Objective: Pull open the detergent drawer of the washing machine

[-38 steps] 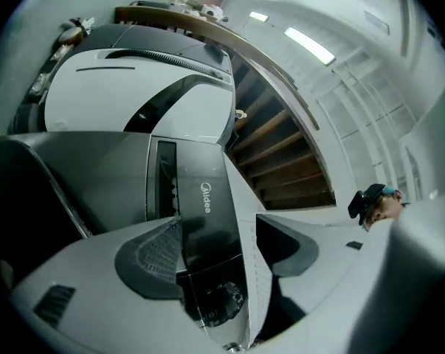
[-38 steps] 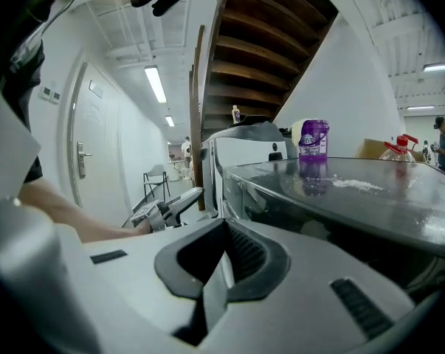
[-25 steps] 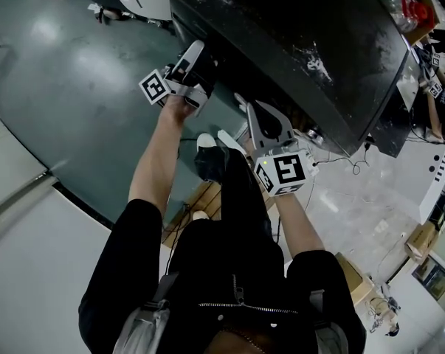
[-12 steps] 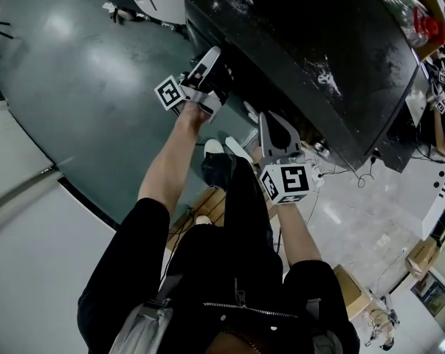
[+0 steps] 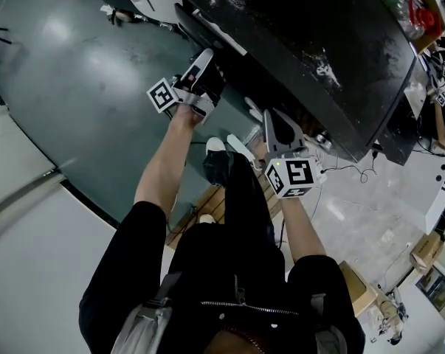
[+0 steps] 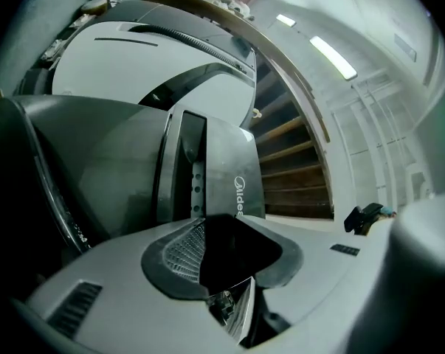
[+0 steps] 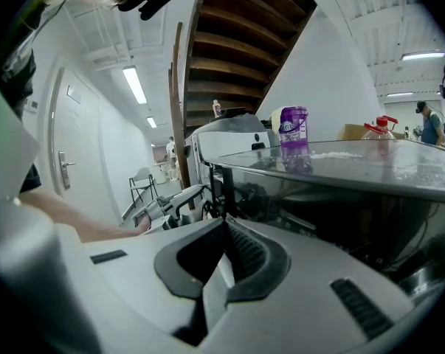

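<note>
The detergent drawer (image 6: 235, 169) is the grey panel with the Midea lettering, up at the top front of the washing machine (image 5: 311, 28). It sits right at the tips of the left gripper (image 6: 223, 220). In the left gripper view the lettering runs sideways, so that gripper looks to be rolled onto its side. Its jaws are closing, and the dark end of the drawer front fills the gap between the pads. The ribbed pad (image 6: 184, 248) sits on the side nearer the round door rim (image 6: 60, 212).

The right gripper (image 5: 275, 118) isn't on anything. Its jaws are pressed together with nothing in between, and it hangs just below the machine's front edge, a bit apart from the left one. Its own view looks along the shiny black top, where a purple bottle (image 7: 294, 127) stands.

Pose-wise, the person stands over the machine with the left arm stretched well forward, and the left hand (image 5: 181, 113) is right behind the left marker cube (image 5: 161, 94). The right forearm (image 5: 302, 223) is drawn in closer to the body, and the right marker cube (image 5: 294, 175) faces up at the head camera.

Compared with a second ago, not much has moved. Both grippers sit in pretty much the same spots relative to the machine, and only the head camera has shifted a little. No gap shows at the drawer in these views.
</note>
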A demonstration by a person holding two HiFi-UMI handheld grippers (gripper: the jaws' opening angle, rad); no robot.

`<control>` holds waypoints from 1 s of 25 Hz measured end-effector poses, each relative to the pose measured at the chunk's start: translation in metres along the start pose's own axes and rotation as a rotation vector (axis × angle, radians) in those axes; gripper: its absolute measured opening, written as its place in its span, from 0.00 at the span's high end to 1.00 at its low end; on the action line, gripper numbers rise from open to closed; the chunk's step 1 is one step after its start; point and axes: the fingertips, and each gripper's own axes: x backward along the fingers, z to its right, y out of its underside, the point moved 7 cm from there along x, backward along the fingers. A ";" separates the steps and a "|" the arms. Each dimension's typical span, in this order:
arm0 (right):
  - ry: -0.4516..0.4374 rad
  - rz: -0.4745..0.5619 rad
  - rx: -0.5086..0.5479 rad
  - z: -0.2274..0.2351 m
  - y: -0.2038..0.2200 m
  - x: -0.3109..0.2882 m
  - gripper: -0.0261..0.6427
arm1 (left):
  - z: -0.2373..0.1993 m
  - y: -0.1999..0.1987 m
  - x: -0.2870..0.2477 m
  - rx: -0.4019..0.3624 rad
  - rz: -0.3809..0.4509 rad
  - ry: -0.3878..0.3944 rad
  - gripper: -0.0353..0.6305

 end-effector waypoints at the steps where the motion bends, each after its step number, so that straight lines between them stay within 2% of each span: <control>1: 0.003 0.000 -0.003 0.000 0.001 0.000 0.95 | 0.001 -0.001 0.000 -0.003 -0.012 -0.007 0.77; 12: 0.006 -0.010 -0.033 -0.012 0.008 0.015 0.95 | 0.011 0.002 0.021 0.016 0.003 -0.002 0.77; 25: -0.021 -0.003 -0.028 -0.037 0.013 0.037 0.95 | 0.042 0.006 0.079 -0.003 0.038 -0.005 0.77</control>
